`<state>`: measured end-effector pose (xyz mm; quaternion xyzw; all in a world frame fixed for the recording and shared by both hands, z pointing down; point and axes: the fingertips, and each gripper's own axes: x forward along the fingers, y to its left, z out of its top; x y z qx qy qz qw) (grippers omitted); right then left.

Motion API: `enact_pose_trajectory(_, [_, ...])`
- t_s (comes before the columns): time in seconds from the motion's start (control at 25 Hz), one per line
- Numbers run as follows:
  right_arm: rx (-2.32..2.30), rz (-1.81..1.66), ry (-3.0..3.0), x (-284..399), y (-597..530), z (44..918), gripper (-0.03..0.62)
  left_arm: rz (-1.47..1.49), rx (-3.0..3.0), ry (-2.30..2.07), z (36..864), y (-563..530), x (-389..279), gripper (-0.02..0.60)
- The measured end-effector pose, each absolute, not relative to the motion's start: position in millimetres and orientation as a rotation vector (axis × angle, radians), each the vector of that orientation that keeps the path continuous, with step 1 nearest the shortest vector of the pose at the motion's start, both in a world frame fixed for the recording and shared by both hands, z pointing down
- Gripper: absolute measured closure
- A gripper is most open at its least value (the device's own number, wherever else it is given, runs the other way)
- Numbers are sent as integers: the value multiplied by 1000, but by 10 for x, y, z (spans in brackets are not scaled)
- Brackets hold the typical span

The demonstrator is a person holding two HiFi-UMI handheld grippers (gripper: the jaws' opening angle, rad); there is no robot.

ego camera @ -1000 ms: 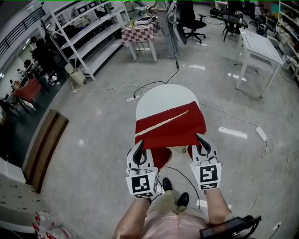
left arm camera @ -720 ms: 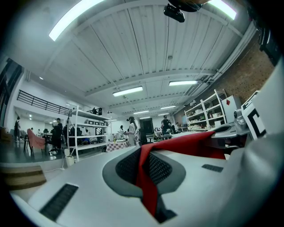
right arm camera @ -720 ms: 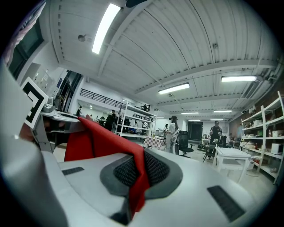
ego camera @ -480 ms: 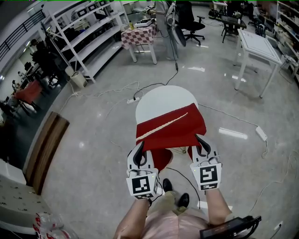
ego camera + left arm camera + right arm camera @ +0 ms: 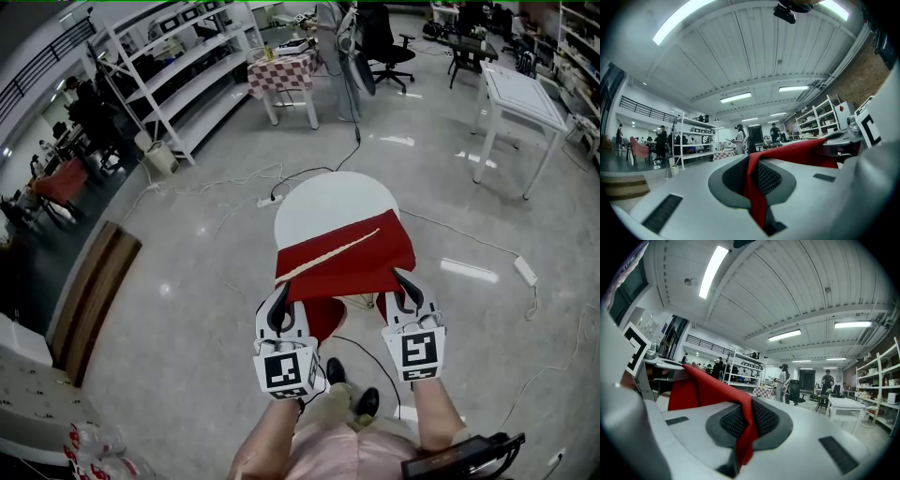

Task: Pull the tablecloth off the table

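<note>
A red tablecloth (image 5: 345, 253) covers the near half of a small round white table (image 5: 328, 197); the far half of the top is bare. A pale fold line crosses the cloth. My left gripper (image 5: 278, 298) is shut on the cloth's near left corner, my right gripper (image 5: 403, 286) on its near right corner. Between them the near edge hangs down over the table's rim. In the left gripper view the red cloth (image 5: 757, 187) is pinched between the dark pads. The right gripper view shows the same red cloth (image 5: 746, 432) clamped between its pads.
Cables and a power strip (image 5: 268, 199) lie on the shiny floor around the table. A white table (image 5: 525, 94) stands at the right, white shelving (image 5: 178, 66) at the back left, a checked-cloth table (image 5: 279, 73) behind. My feet (image 5: 352, 394) are just below the grippers.
The cloth has slid slightly toward me, leaving a little more bare white tabletop at the far side. Both grippers keep their hold.
</note>
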<state>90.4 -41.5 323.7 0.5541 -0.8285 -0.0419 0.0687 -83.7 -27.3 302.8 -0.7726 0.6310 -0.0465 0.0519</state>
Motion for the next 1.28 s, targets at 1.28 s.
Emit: enact_pose_trajectory(1.28, [1674, -134, -2473, 622, -77, 3233, 569, -111, -2384, 1916, 3081, 75, -1125, 548])
